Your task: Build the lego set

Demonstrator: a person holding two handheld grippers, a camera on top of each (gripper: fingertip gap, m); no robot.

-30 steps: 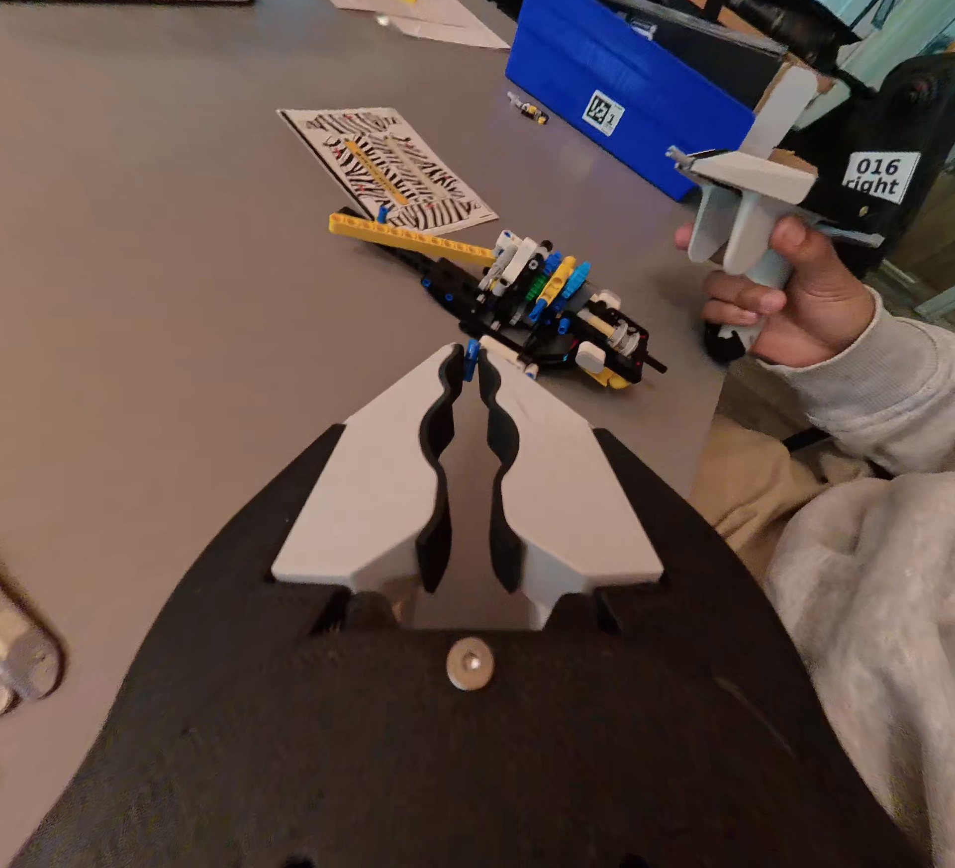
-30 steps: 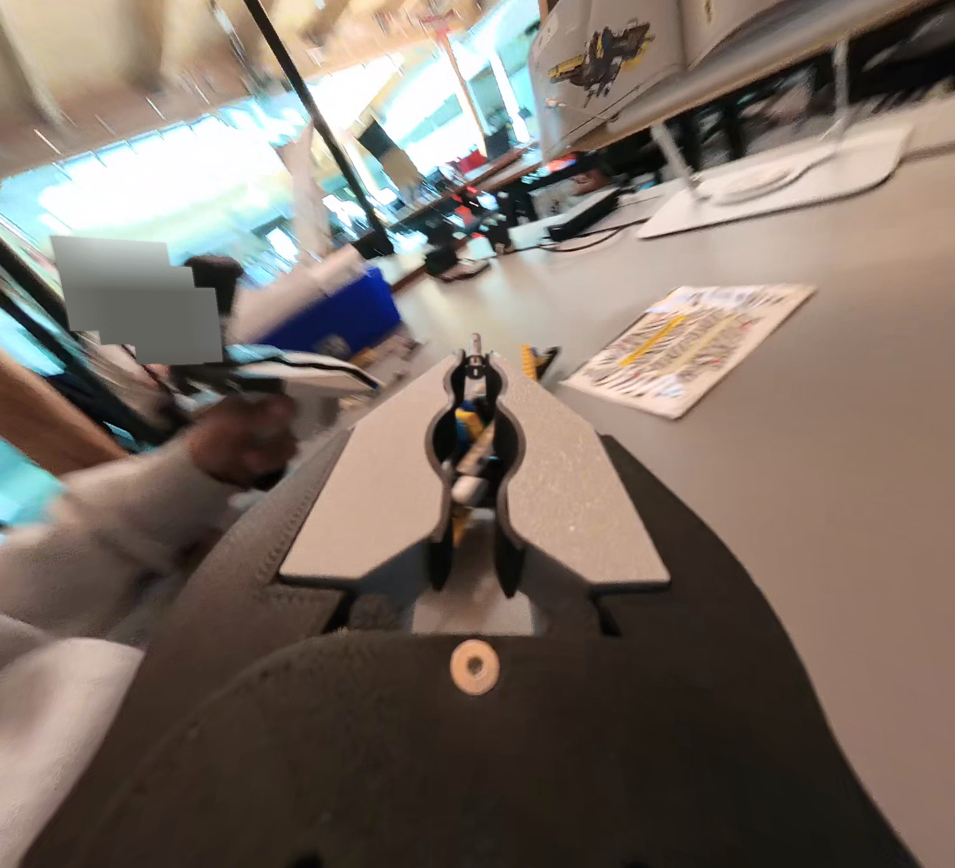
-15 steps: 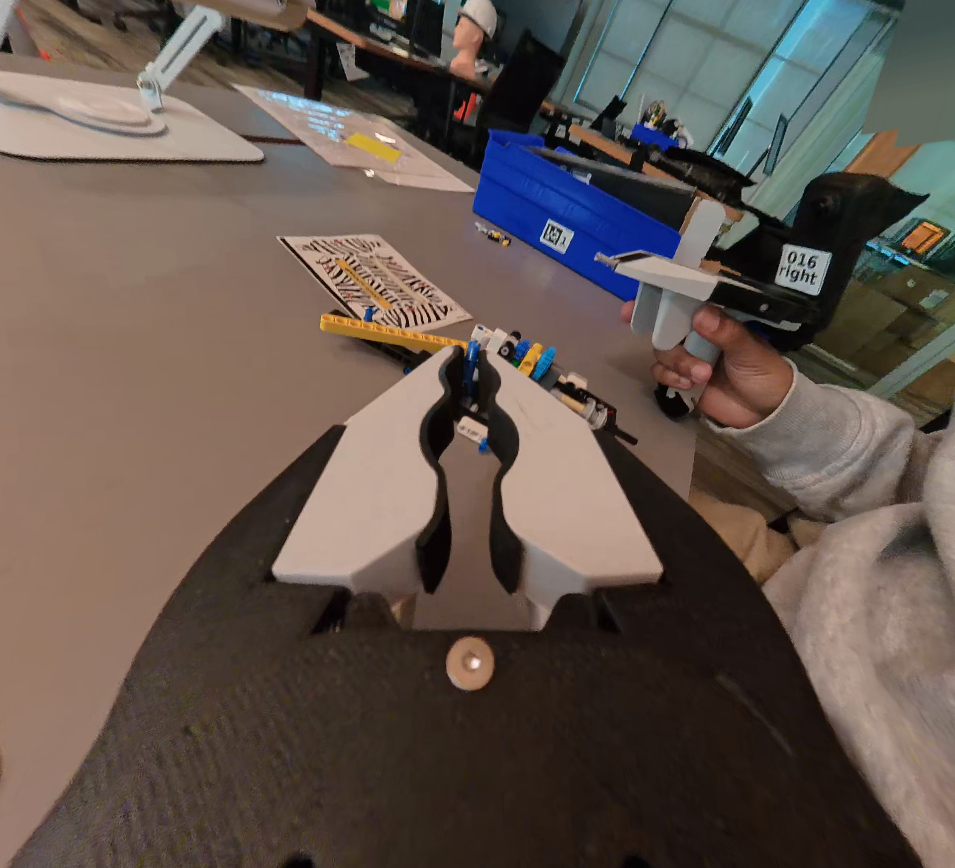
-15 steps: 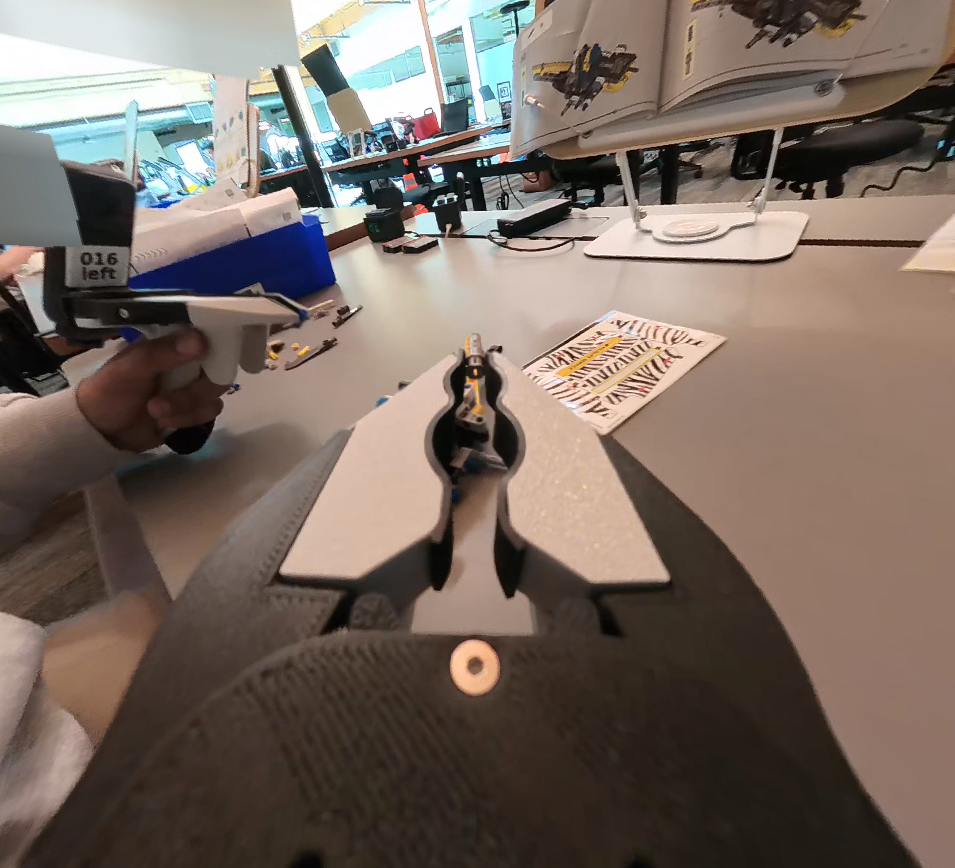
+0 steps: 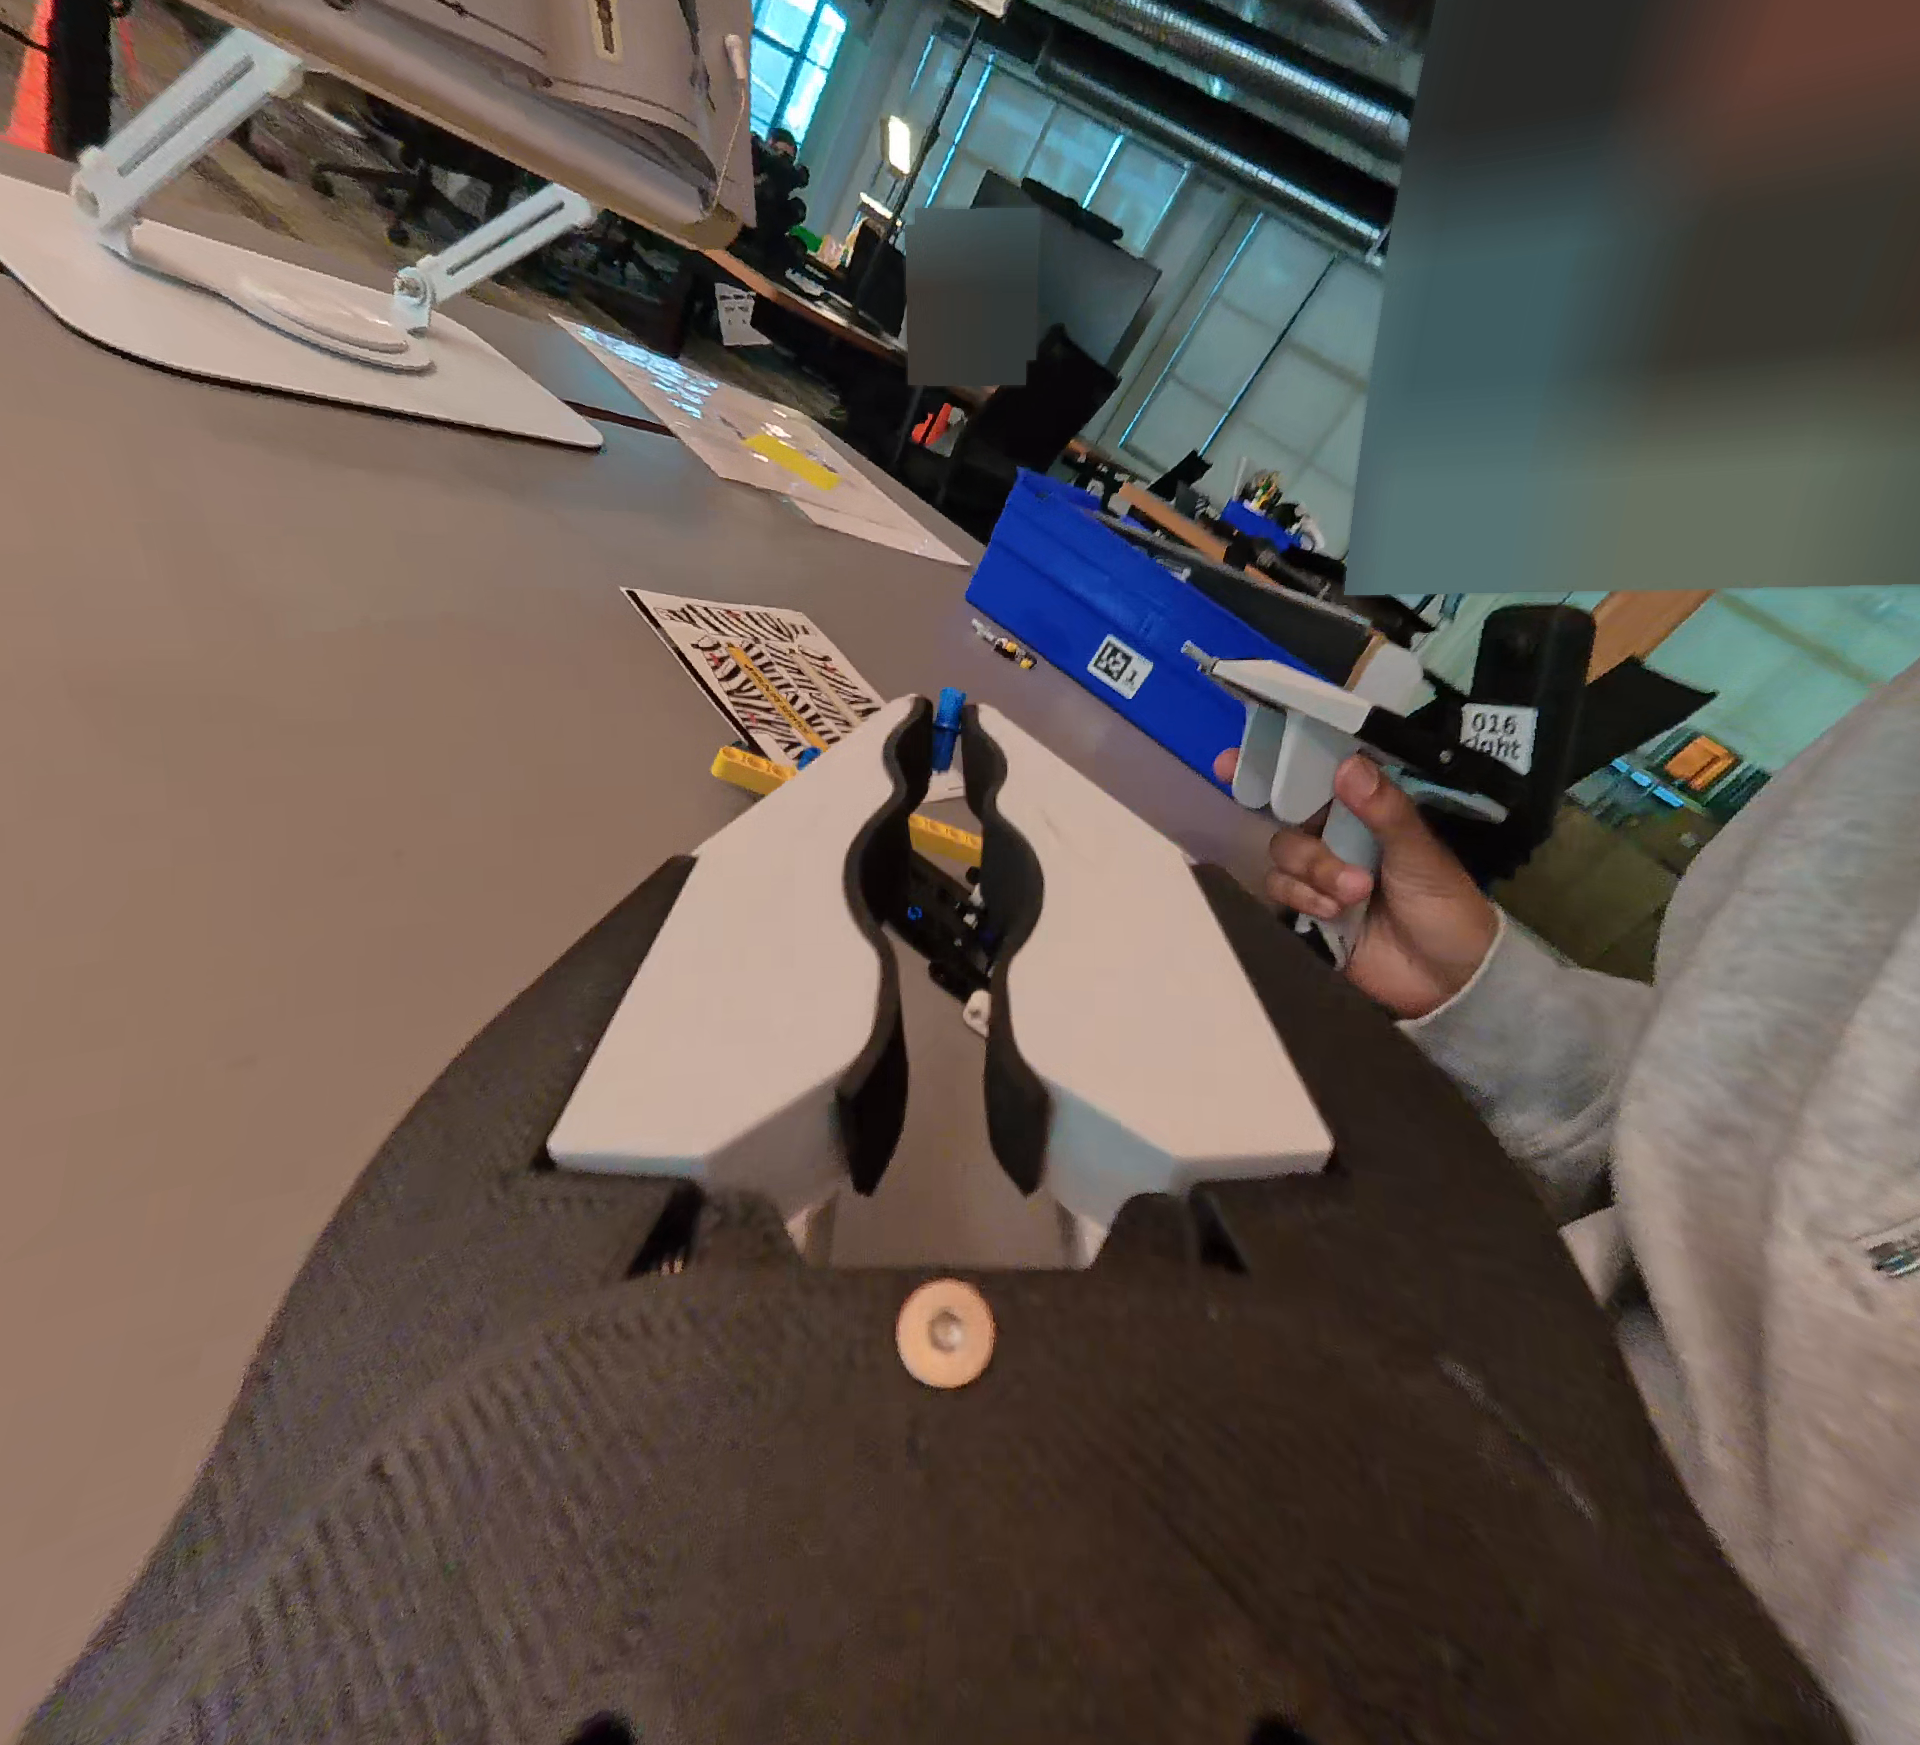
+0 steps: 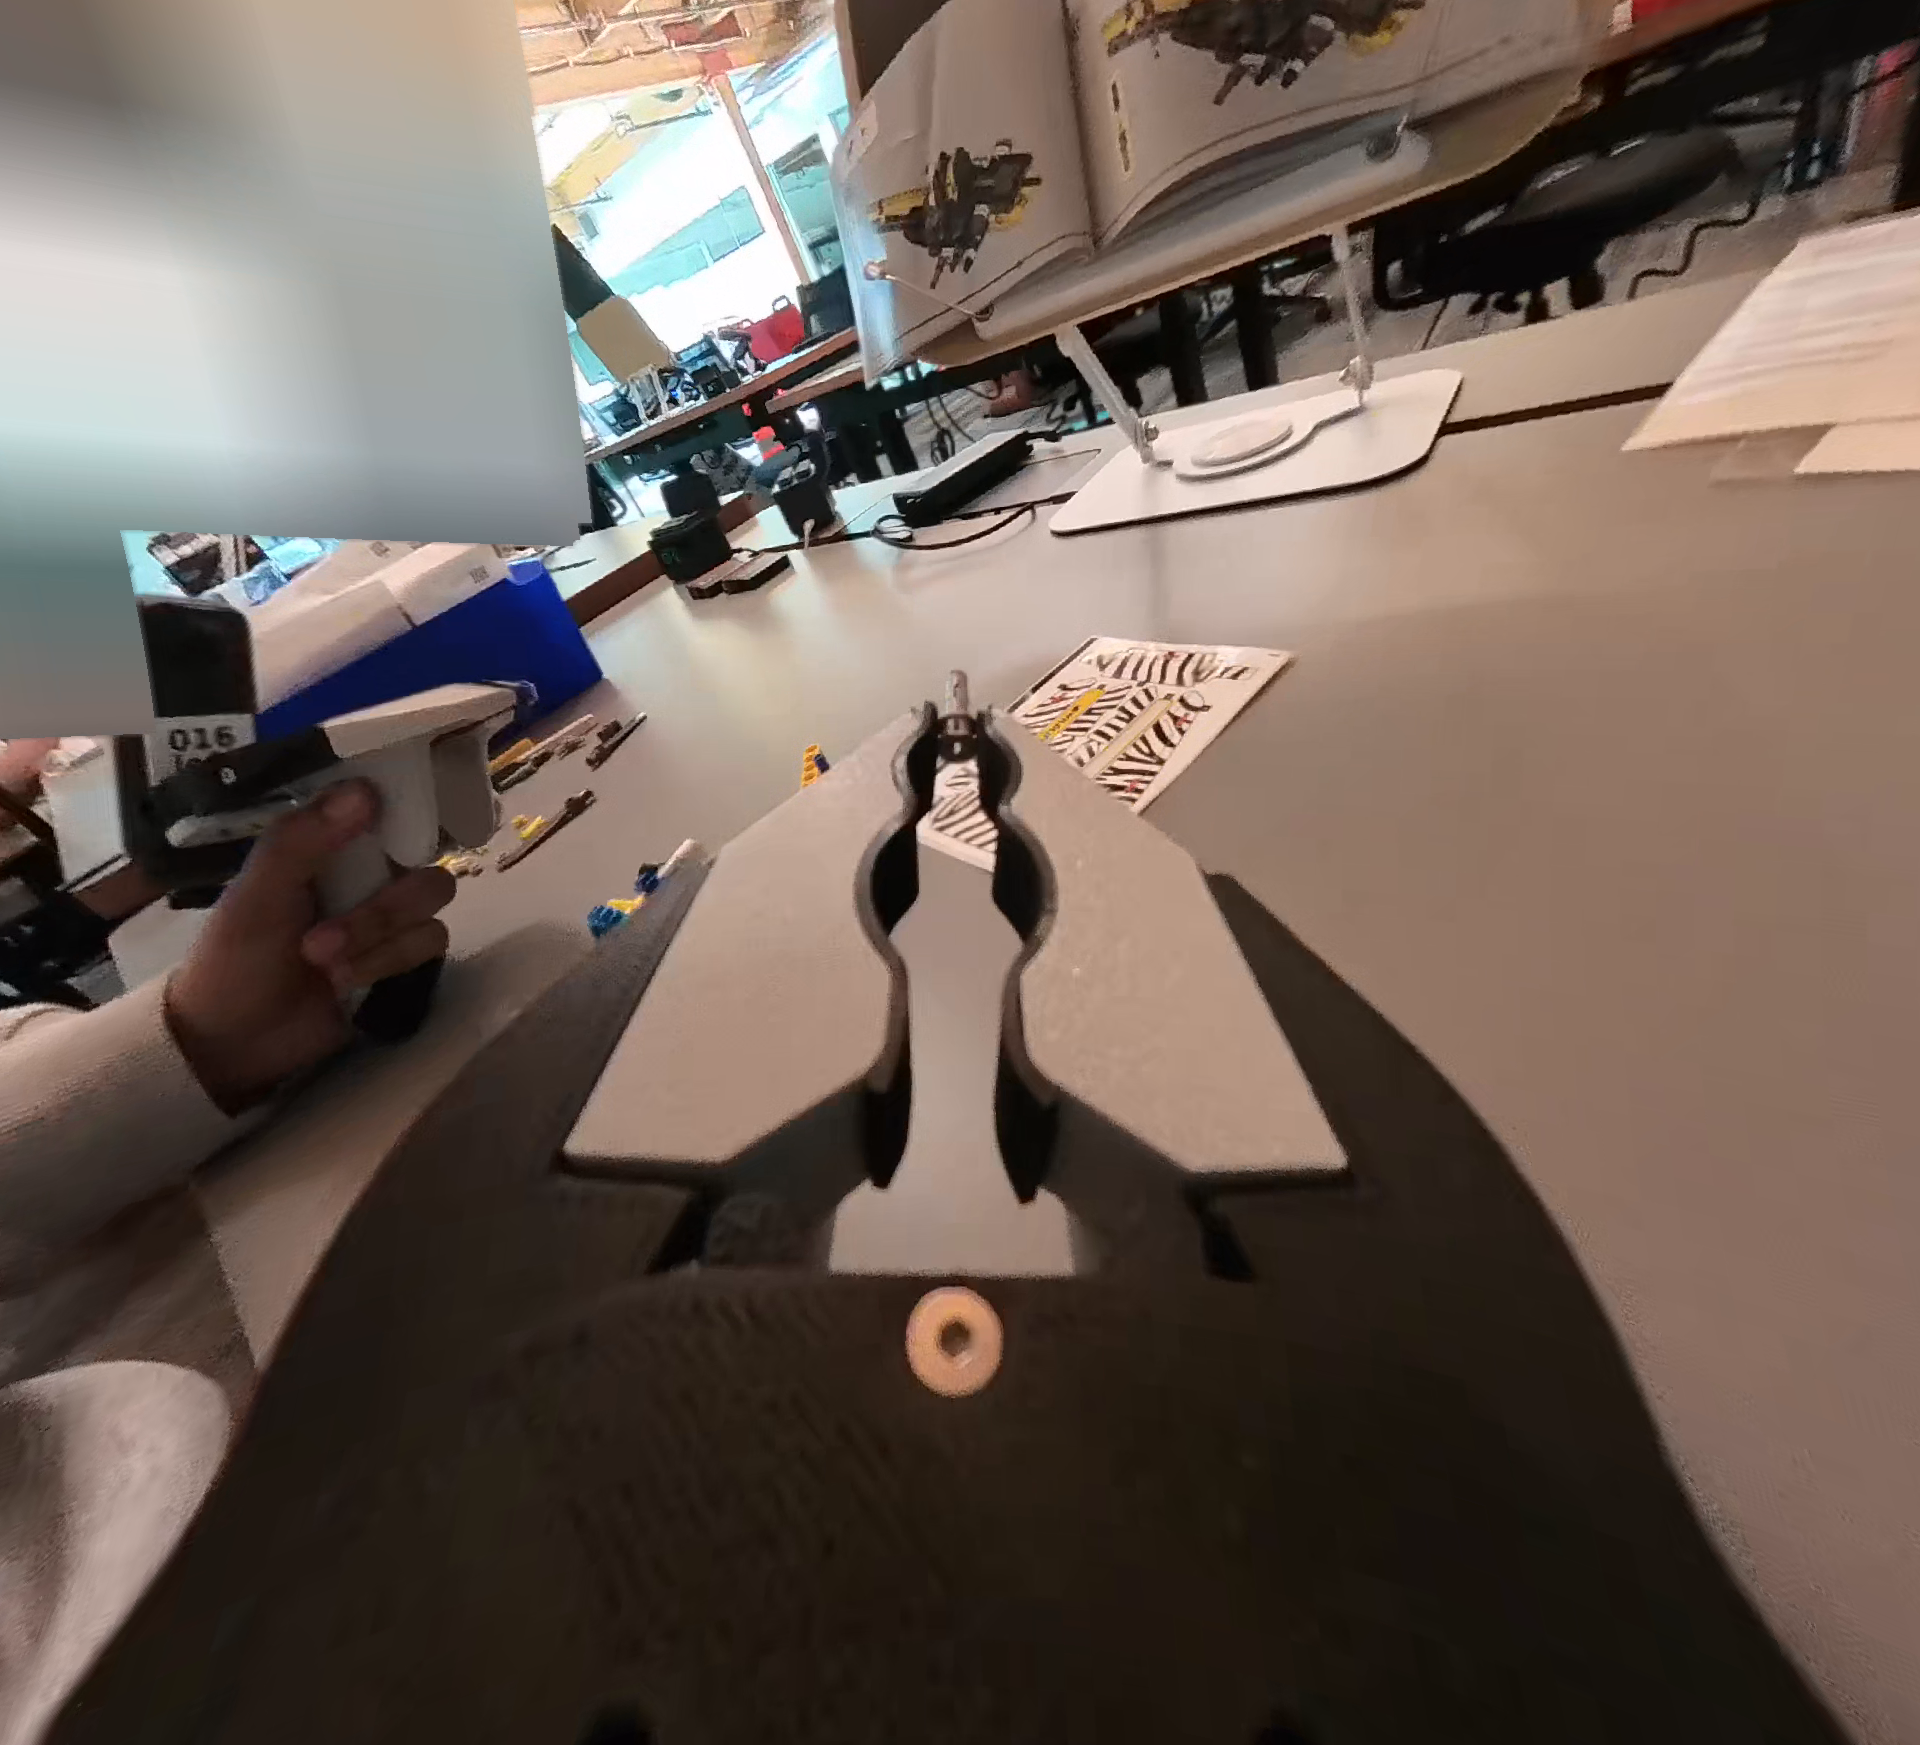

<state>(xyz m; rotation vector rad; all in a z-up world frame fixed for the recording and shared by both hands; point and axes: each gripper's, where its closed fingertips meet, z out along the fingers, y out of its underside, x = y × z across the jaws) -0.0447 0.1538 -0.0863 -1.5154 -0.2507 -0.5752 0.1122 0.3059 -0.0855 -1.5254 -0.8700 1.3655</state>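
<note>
My left gripper (image 5: 943, 708) is shut on a small blue pin (image 5: 945, 727) that sticks up between its tips. It is held above the table. The partly built lego model lies under it: a yellow beam (image 5: 750, 765) and black parts (image 5: 951, 926) show through the gap between the fingers. My right gripper (image 6: 954, 721) is shut on a small black and grey pin (image 6: 956, 693), above the table near the striped sticker sheet (image 6: 1148, 719). A hand holds each gripper. The right gripper (image 5: 1210, 659) also shows in the left wrist view, and the left gripper (image 6: 507, 696) in the right wrist view.
A blue bin (image 5: 1122, 646) stands at the table's far side. Several loose lego pieces (image 6: 551, 760) lie near it. An open instruction book (image 6: 1195, 85) rests on a white stand (image 6: 1268, 448) at the back. Papers (image 6: 1787, 355) lie at the right. One gripper's finger ends stand about 25 cm off the other's.
Both grippers have tilted upward, keeping their pins. The model has slid from in front of the left gripper's tips to beneath its fingers. The right view has swung from the model toward the sticker sheet.
</note>
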